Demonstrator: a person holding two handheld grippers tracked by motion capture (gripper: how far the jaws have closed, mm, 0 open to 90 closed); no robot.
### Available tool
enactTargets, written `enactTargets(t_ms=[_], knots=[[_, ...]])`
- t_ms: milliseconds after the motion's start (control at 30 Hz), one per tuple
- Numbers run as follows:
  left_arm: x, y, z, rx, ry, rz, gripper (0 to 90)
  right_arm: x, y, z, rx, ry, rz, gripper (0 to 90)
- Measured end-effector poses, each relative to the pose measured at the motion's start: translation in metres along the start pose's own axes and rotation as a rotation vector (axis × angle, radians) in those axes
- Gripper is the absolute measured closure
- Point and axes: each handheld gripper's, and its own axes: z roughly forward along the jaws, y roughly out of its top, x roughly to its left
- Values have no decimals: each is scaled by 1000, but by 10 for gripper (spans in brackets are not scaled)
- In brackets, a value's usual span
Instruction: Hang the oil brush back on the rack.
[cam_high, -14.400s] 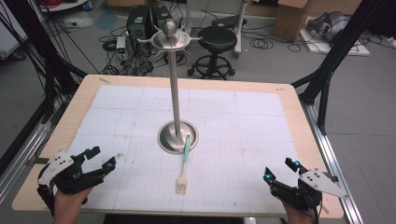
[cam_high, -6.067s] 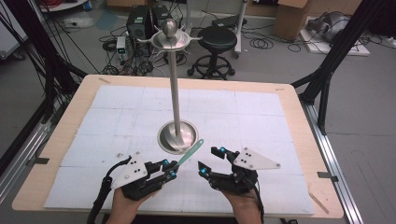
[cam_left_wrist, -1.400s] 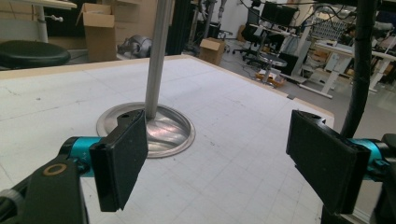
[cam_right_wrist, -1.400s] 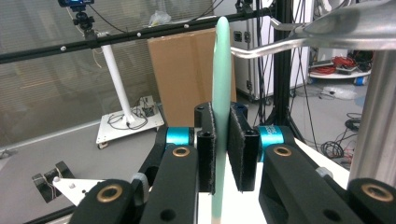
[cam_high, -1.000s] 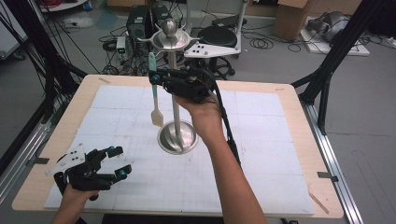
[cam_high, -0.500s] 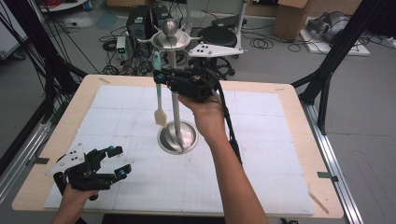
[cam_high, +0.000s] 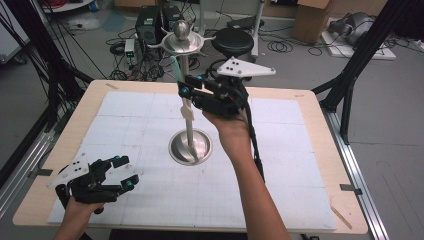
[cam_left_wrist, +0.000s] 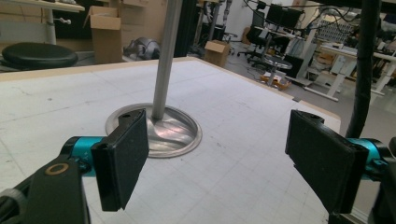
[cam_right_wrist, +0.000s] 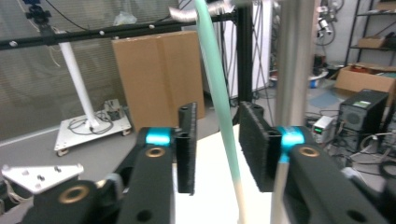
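High view: right gripper (cam_high: 186, 86) is raised by the stand (cam_high: 186, 90) pole w/ arm stretched far over the table (cam_high: 280, 165), the teal-handled tool (cam_high: 184, 95) hanging upright from the stand's top dish; left gripper (cam_high: 121, 172) rests low at near-left, jaws wide w/ nothing between. Left gripper view adds the stand's base up close. Right gripper view: jaws have just been opening, tool handle (cam_right_wrist: 219, 102) betw. the pads, not pressed.
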Motion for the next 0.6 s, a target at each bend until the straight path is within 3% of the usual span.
enactTargets(t_ms=[200, 300, 400, 600], knots=[[2, -2, 0, 2, 23, 0, 219, -1, -29, -30, 20, -84, -60, 454], [3, -2, -1, 4, 35, 2, 219, -5, -51, -49, 12, -108, -61, 339], [4, -3, -1, 7, 45, 9, 219, -10, -74, -69, 5, -165, -51, 201], [6, -4, -2, 0, 74, 17, 218, -13, -131, -118, 55, -308, -93, 176]])
